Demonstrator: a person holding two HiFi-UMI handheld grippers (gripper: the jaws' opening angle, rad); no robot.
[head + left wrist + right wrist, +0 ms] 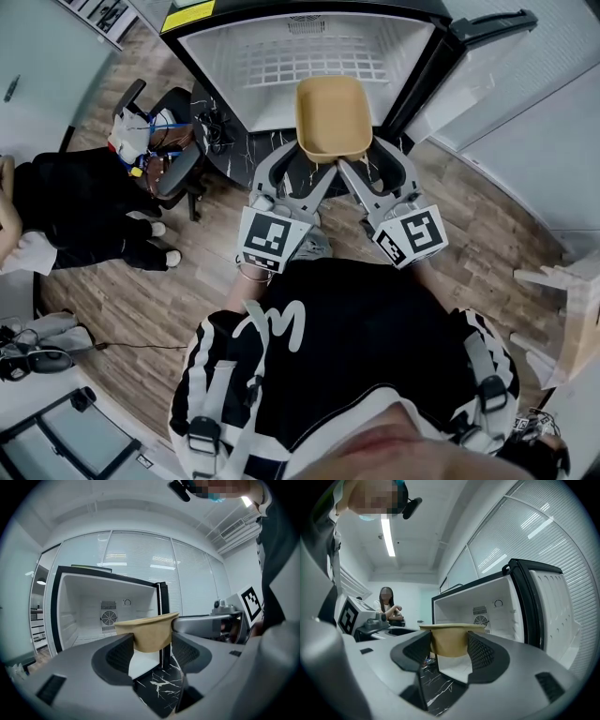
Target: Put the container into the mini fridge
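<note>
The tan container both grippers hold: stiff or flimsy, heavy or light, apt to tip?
Probably light: the container looks empty and thin-walled, like moulded fibre. Fairly stiff, since it juts out roughly level though the left gripper and right gripper pinch only its near end. It might droop or tip if either grip slackens.

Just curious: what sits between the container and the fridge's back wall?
Nothing: in both gripper views the stretch from the container to the fridge's back wall is bare.
</note>
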